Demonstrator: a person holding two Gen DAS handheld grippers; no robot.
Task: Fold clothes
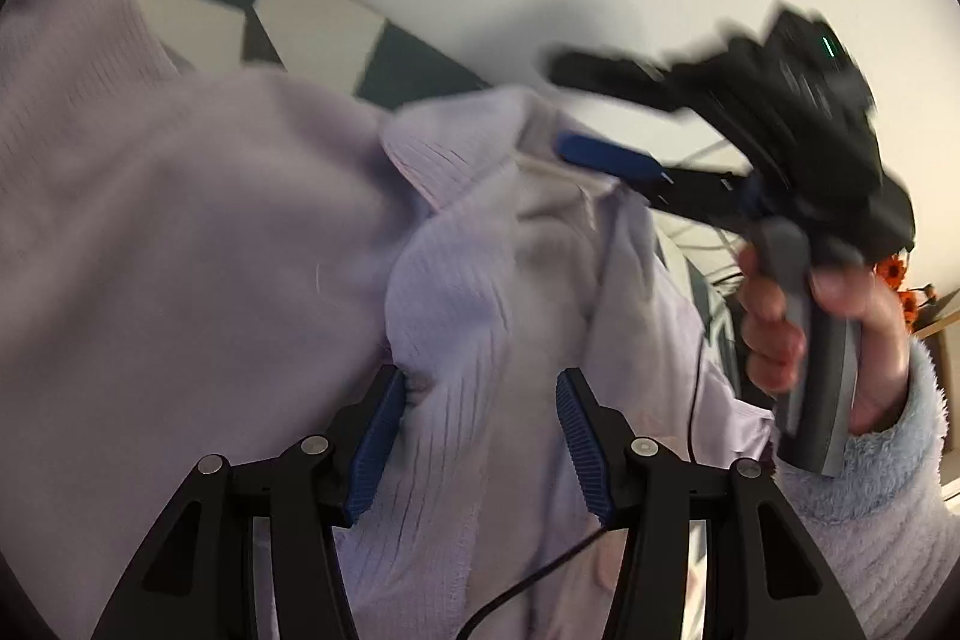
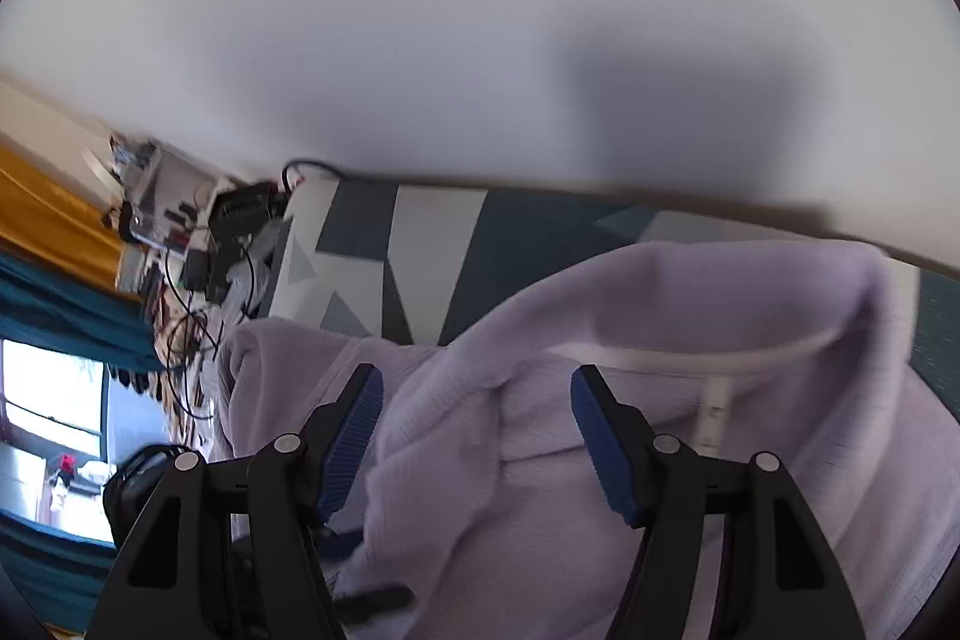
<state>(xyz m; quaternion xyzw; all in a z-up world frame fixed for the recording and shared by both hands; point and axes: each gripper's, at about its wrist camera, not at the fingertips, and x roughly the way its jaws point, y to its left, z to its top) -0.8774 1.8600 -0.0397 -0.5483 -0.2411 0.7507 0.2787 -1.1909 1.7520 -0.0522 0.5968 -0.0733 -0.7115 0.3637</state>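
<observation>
The left gripper (image 1: 480,436) had its two blue pads (image 1: 375,445) about half way apart. Soft purple cloth bulged up between them. The cloth touched the left pad, but the other pad stood clear of it, so the jaws were not squeezing anything.

The right gripper (image 2: 477,436) was open a bit wider. Its blue pads (image 2: 351,439) were above the collar of the same purple cloth, and they did not pinch it. In the left wrist view, the right gripper (image 1: 591,115) looked blurry, with one blue finger (image 1: 606,157) lying at the neck edge of the cloth. A hand (image 1: 804,322) with a fluffy pale blue sleeve (image 1: 888,466) held its grey handle.

The cloth was a lilac sweater (image 1: 210,250) with fine ribs. It lay bunched up on a mat (image 2: 384,244) with dark teal and white shapes. The white band (image 2: 690,355) inside the collar faced up, and a small tag (image 2: 714,412) hung from it.

A thin black cable (image 1: 696,388) ran over the sweater. A plain white wall (image 2: 420,10) was behind the mat. Off to the side were a yellow curtain (image 2: 54,220), a teal curtain (image 2: 66,310), a bright window (image 2: 51,394) and a messy shelf (image 2: 174,208) with wires.
</observation>
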